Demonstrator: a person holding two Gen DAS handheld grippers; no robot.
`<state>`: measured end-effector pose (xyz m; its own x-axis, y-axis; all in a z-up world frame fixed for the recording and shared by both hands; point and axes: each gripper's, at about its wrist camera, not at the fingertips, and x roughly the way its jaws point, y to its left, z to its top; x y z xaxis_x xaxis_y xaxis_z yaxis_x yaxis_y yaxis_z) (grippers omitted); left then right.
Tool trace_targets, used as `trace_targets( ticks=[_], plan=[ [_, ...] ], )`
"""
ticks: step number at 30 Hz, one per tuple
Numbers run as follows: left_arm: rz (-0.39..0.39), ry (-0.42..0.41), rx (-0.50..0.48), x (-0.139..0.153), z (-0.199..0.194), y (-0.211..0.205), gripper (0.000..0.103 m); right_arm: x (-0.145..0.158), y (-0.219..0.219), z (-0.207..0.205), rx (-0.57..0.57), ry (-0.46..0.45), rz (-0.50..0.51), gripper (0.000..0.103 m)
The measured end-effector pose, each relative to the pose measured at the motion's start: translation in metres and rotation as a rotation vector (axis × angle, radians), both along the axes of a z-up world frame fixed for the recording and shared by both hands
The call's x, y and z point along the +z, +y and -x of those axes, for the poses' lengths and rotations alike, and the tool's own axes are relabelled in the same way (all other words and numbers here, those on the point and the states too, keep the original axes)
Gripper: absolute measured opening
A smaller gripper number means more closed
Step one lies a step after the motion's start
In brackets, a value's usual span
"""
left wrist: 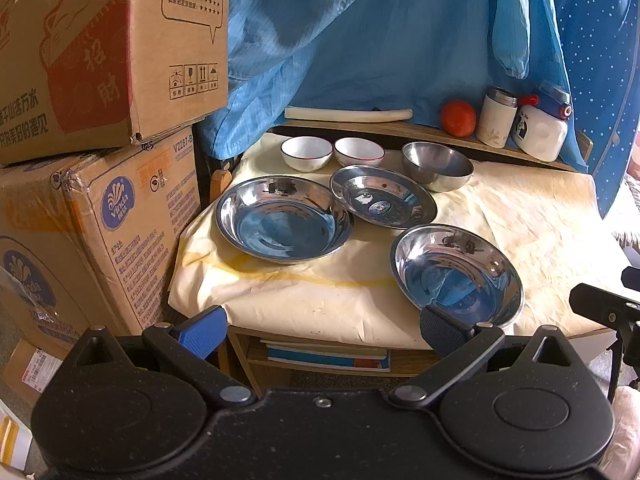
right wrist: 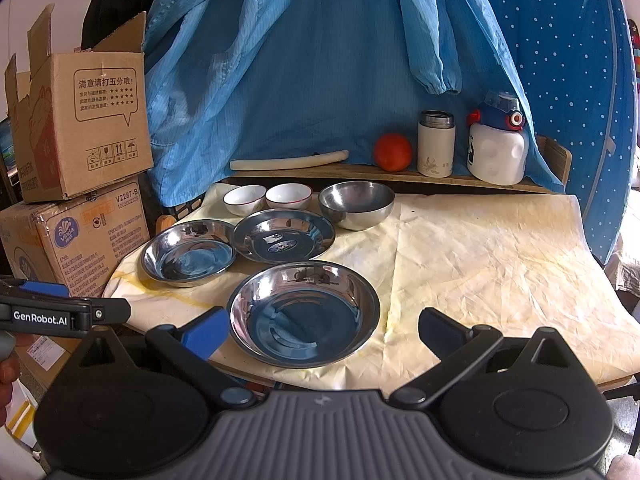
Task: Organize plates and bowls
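Note:
Three steel plates lie on the cloth-covered table (right wrist: 480, 272): a near plate (right wrist: 304, 312) (left wrist: 458, 274), a left plate (right wrist: 190, 254) (left wrist: 284, 218) and a middle plate (right wrist: 284, 240) (left wrist: 382, 196). Behind them stand two white bowls (right wrist: 245, 199) (right wrist: 289, 195) (left wrist: 307, 153) (left wrist: 359, 151) and a steel bowl (right wrist: 357, 204) (left wrist: 437, 165). My left gripper (left wrist: 322, 328) is open and empty, short of the table's front edge. My right gripper (right wrist: 322, 332) is open and empty, its fingers either side of the near plate's front rim without touching it. The left gripper's body (right wrist: 60, 314) shows at the left of the right wrist view.
Stacked cardboard boxes (left wrist: 100, 128) (right wrist: 80, 184) stand close on the left. A back shelf (right wrist: 400, 178) carries a white stick (right wrist: 288, 159), a tomato (right wrist: 393, 152), a white flask (right wrist: 436, 144) and a white bottle (right wrist: 498, 144). Blue garments (right wrist: 320, 60) hang behind. Books (left wrist: 328, 354) lie under the table.

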<state>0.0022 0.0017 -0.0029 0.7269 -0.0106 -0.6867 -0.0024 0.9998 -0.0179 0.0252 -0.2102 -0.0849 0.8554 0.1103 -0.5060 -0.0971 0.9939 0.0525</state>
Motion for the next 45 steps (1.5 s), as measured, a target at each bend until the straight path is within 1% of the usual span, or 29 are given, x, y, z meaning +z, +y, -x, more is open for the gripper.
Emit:
trace_targets(
  ticks=[39, 45],
  plan=[
    [0.003, -0.005, 0.005, 0.0033, 0.001, 0.0007, 0.102, 0.0022, 0.0001, 0.0037, 0.001, -0.004, 0.002, 0.103],
    [0.015, -0.005, 0.005, 0.0037, 0.0014, 0.0014, 0.102, 0.0019, -0.0014, 0.0038, 0.002, -0.005, 0.002, 0.103]
  ],
)
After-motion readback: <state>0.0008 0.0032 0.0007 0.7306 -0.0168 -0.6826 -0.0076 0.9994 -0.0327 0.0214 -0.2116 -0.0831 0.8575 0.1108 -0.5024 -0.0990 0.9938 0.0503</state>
